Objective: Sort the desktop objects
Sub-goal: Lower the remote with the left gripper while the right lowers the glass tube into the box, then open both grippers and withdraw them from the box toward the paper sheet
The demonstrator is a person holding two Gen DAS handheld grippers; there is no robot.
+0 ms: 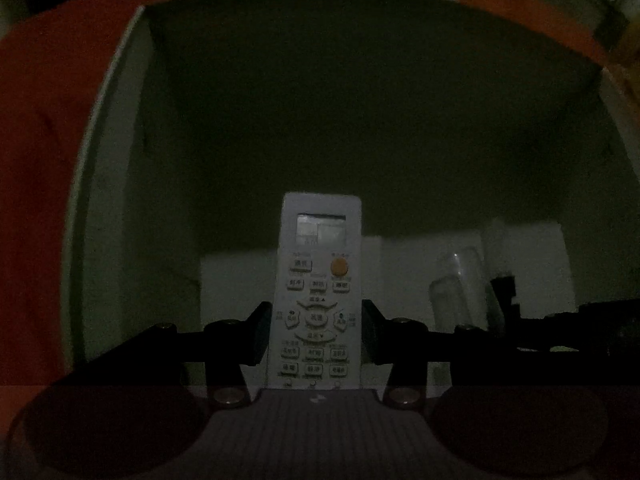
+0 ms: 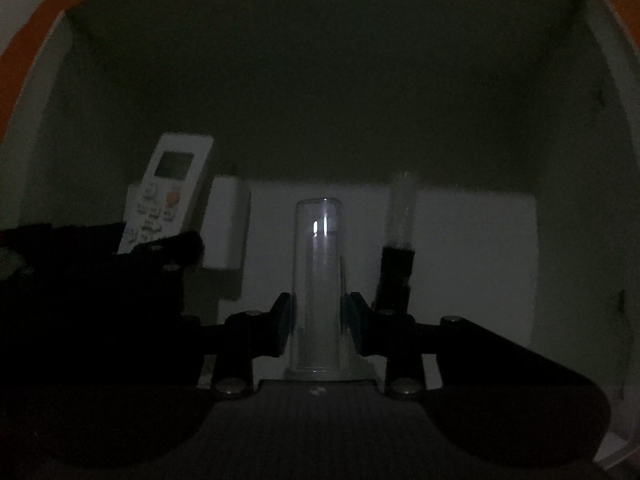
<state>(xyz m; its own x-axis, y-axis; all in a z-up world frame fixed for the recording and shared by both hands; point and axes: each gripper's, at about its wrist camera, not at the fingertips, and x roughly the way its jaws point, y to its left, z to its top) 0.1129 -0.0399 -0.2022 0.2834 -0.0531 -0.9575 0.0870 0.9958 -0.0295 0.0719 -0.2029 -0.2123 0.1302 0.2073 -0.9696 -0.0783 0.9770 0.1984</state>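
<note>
Left wrist: remote (image 1: 316, 292) held centered in box (image 1: 104, 140).

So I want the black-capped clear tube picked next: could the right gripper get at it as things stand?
Probably not yet. The right gripper is shut on a clear tube, so its fingers are occupied. The black-capped tube stands just right of it with nothing in front, so the way looks free once the load is released.

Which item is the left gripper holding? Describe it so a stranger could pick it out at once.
Look inside the dim white box with the orange surround. The left gripper holds a remote upright between its fingers. It is the only flat white thing with a small screen, rows of buttons and one round orange button; the tube beside it, in the right gripper, is clear and plain.
</note>
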